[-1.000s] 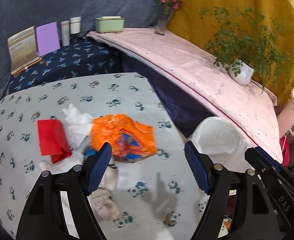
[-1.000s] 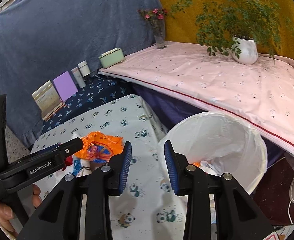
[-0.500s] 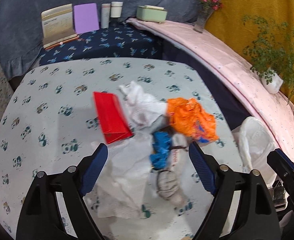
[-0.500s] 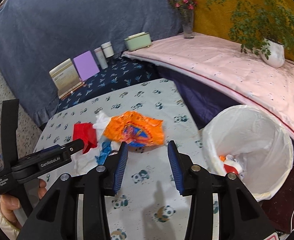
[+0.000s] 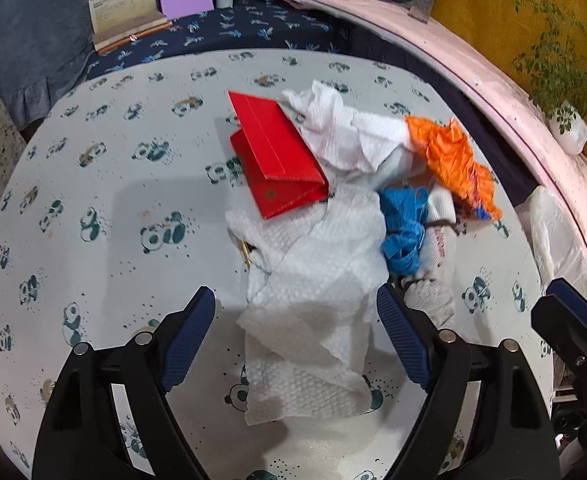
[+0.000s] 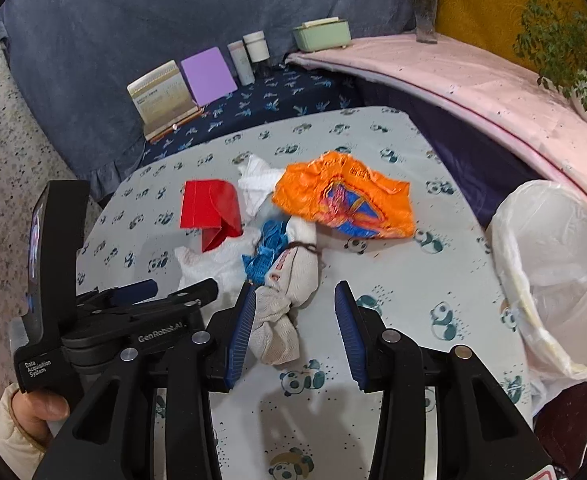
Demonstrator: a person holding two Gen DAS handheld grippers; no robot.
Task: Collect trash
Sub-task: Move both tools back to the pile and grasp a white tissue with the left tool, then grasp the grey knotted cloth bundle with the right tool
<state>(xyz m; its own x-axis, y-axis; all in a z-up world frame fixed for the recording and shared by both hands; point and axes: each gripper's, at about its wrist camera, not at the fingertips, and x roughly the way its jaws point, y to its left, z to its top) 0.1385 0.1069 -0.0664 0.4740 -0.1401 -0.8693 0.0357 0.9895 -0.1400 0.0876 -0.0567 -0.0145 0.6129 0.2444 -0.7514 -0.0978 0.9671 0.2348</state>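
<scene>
Across the middle of the round table with its panda-print cloth [image 5: 93, 200] lies the heap of trash, and both grippers have come down and in over it since a second ago, when the right wrist view looked mostly at the white-lined waste bin [image 6: 553, 272] beside the table's right edge. That bin holds a few scraps already (they showed half a second back; its inside is hidden from this angle now), so I judge the task under way, with most of the heap left to collect.

The left gripper [image 5: 295, 344] has widened over the last second and its jaws now stand wide, straddling the crumpled white paper towel [image 5: 313, 280] at the heap's near edge; the pads do not press on it. The right gripper [image 6: 293, 328] has jaws at a middling gap with nothing pinched, its left pad just beside the knotted grey-white cloth bundle [image 6: 289, 292].

Farther toward the table's centre sit the folded red card box [image 5: 277, 160], a crumpled blue plastic scrap [image 5: 403, 228], a second wad of white tissue [image 5: 341, 128] and the crinkled orange snack wrapper [image 6: 345, 196] nearest the bin side.

Both hands now seem placed for a pick, towel on the left and bundle on the right.
</scene>
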